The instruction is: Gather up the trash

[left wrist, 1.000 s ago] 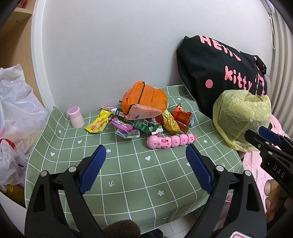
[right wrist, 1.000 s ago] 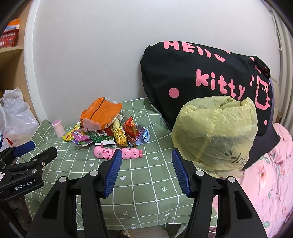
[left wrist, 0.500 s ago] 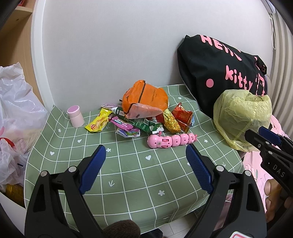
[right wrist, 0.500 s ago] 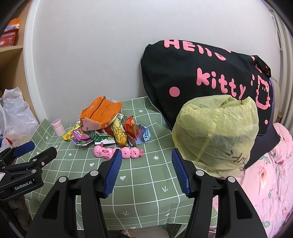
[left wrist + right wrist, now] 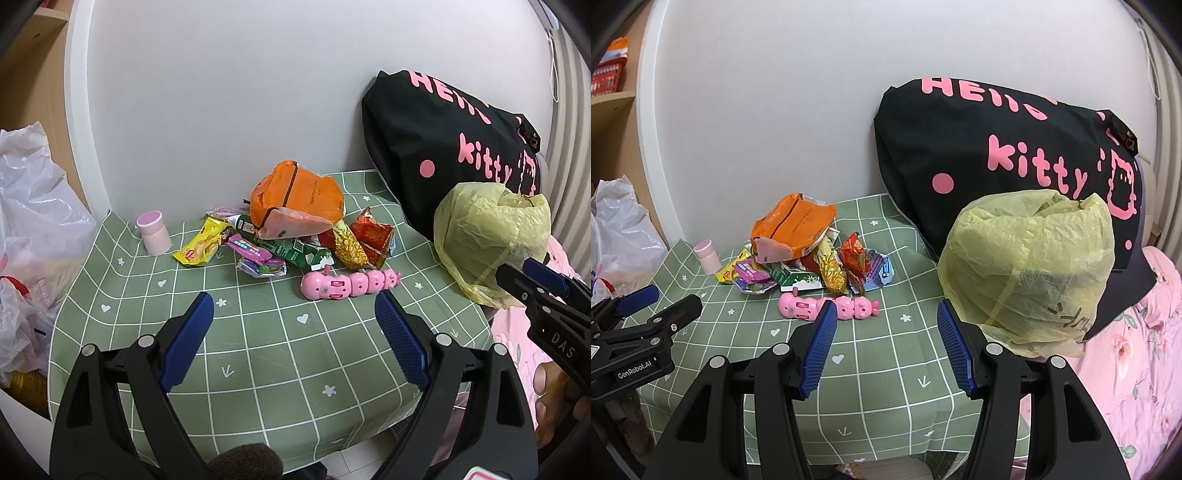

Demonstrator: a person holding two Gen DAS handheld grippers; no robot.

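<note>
Both empty, jaws spread wide: left gripper [image 5: 293,317] low over the green cloth [image 5: 258,354], right gripper [image 5: 884,341] beside it. Ahead of the left gripper, well apart: wrapper pile [image 5: 291,240]; ahead-right of the right gripper, near: yellow bag [image 5: 1027,269]. Best reached forward, nipping one loose outer wrapper, skirting the pink toy [image 5: 347,284]. Compared with a second ago, barely shifted, slightly nearer.

Tablecloth [image 5: 258,354]: matt green cloth-like sheet, white grid print, creased at its 9 o'clock edge. Wrappers [image 5: 295,236]: crinkled glossy foil and plastic film. Toy [image 5: 347,286]: smooth shiny pink plastic. Yellow bag [image 5: 1027,266]: thin translucent film, wrinkled. Black bag [image 5: 997,140]: matt fabric. Gripper pads [image 5: 820,350]: ribbed blue, on matt black plastic frames.
</note>
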